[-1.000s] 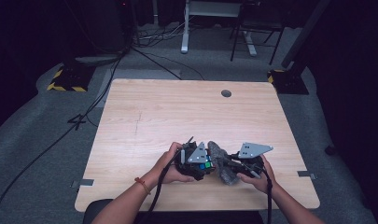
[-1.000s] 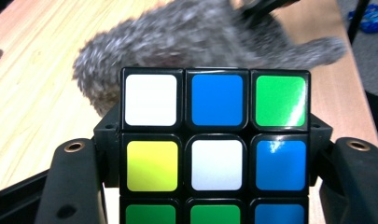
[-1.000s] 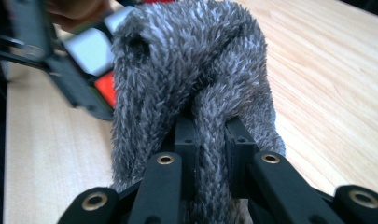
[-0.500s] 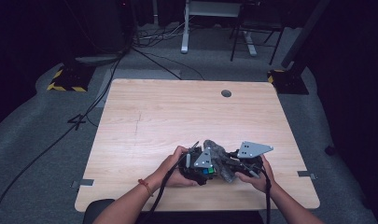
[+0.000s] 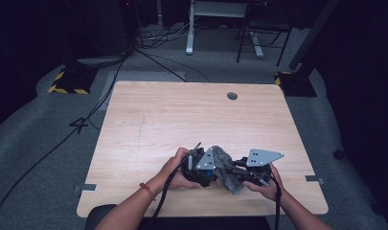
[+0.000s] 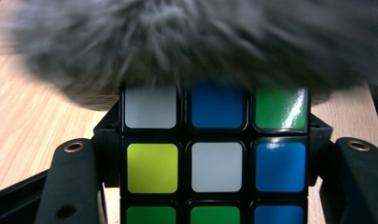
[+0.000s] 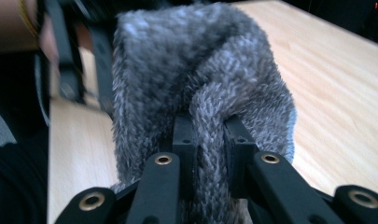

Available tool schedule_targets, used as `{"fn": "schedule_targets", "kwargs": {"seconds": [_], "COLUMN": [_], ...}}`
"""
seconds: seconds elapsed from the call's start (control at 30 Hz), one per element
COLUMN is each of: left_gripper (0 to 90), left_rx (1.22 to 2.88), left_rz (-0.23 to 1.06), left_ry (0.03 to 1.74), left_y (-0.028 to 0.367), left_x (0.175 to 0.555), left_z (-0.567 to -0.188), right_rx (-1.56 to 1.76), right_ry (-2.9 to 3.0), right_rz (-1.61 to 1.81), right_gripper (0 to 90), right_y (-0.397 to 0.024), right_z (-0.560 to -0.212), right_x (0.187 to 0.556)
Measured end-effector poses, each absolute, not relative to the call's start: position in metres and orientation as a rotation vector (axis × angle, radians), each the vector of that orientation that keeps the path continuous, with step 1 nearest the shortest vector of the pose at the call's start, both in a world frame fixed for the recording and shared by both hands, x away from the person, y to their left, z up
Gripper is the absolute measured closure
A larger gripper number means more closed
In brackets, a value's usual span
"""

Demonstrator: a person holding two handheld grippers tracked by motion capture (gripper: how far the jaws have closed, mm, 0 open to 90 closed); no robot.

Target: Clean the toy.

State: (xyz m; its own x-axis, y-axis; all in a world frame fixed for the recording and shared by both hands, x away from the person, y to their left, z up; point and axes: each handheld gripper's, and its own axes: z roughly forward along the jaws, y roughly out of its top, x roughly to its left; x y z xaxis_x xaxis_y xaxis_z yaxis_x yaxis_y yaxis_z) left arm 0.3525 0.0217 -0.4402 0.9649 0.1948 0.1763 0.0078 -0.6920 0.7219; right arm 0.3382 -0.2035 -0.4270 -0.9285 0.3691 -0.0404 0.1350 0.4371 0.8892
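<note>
1. A light wooden bench (image 5: 182, 115) stands in a dark room over grey carpet, with cables trailing across the floor behind it; the person's forearms come in at its near edge.
2. The left gripper (image 5: 197, 165) has its jaws clamped on a Rubik's cube (image 6: 217, 154), one jaw on each side face, so the white, blue, green and yellow stickers face up between them.
3. The right gripper (image 7: 209, 135) has its jaws drawn narrow on a pinched fold of a grey fuzzy cloth (image 7: 200, 79), the pile bulging out above and to both sides of them.
4. Just beyond the left jaws, the cloth (image 6: 191, 42) lies over the far row of the cube, apparently touching it; in the high view the cloth (image 5: 225, 167) bridges the two grippers.
5. The cube looks rigid, light, with glossy faces that may slip. A flat grip across opposite faces, as now, suits it best, since a corner grip could twist a layer.
6. The cloth is soft and limp, will drape and sag, and nothing fragile about it. A gathered fold is the right place to take hold, though a thin pinch may let the fluffy pile slide free.
</note>
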Motion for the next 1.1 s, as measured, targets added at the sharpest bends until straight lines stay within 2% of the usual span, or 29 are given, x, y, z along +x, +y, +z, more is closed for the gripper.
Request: {"fn": "schedule_targets", "kwargs": {"seconds": [0.2,0.43,0.77,0.93,1.1], "left_gripper": [33.5,33.4,33.0,33.2,33.3], "left_rx": [2.335,2.28,2.368,2.375,2.338], "left_rz": [0.316,0.345,0.355,0.358,0.37], "left_ry": [0.14,0.144,0.122,0.124,0.132], "left_y": [0.019,0.027,0.014,0.014,0.02], "left_x": [0.353,0.352,0.351,0.352,0.352], "left_z": [-0.442,-0.432,-0.442,-0.444,-0.439], "right_rx": [0.452,0.606,0.436,0.447,0.554], "right_ry": [2.445,2.491,2.468,2.483,2.47], "right_rz": [1.449,1.42,1.503,1.459,1.399], "right_gripper": [78.4,78.4,79.0,78.7,78.8], "right_y": [-0.2,-0.217,-0.194,-0.189,-0.204], "right_z": [-0.427,-0.448,-0.426,-0.427,-0.435], "right_x": [0.34,0.361,0.338,0.339,0.352]}}
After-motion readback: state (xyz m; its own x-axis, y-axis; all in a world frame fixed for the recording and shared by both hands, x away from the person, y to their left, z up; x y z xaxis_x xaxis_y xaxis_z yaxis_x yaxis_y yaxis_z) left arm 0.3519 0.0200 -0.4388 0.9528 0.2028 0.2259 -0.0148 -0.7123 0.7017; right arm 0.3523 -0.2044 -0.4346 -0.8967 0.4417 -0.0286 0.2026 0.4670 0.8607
